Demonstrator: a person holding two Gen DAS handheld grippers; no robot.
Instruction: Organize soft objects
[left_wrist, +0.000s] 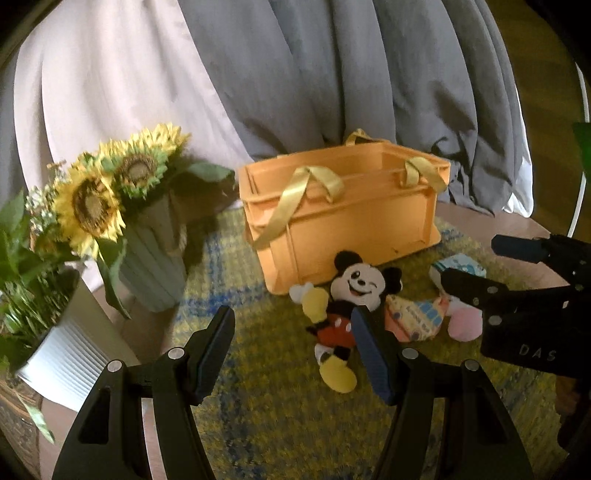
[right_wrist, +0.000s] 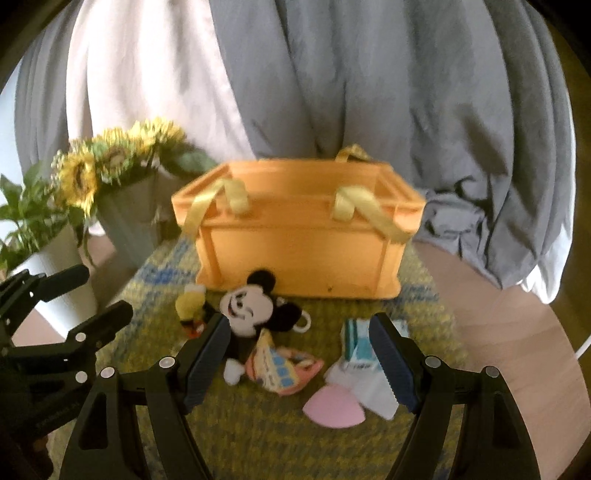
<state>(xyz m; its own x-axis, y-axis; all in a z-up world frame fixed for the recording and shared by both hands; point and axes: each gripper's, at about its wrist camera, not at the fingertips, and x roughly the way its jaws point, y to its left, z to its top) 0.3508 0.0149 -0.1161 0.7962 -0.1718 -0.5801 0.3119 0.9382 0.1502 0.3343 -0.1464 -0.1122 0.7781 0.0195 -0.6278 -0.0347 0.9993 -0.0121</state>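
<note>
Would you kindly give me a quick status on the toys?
Both tools open, empty. Mouse plush and patterned pouch lie on mat before orange crate. Nothing in the way.

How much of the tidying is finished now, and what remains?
Nothing looks done: the orange plastic crate shows no toys inside. In hand: nothing; the left gripper and right gripper are open. Left: the black-eared mouse plush, patterned fabric pouch and white-and-pink soft toy lie on the mat.

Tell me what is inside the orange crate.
Only the top of the orange crate interior shows: bare inner walls and yellow ribbon handles draped over the rim. Nothing rises above it; the near wall hides the floor.
</note>
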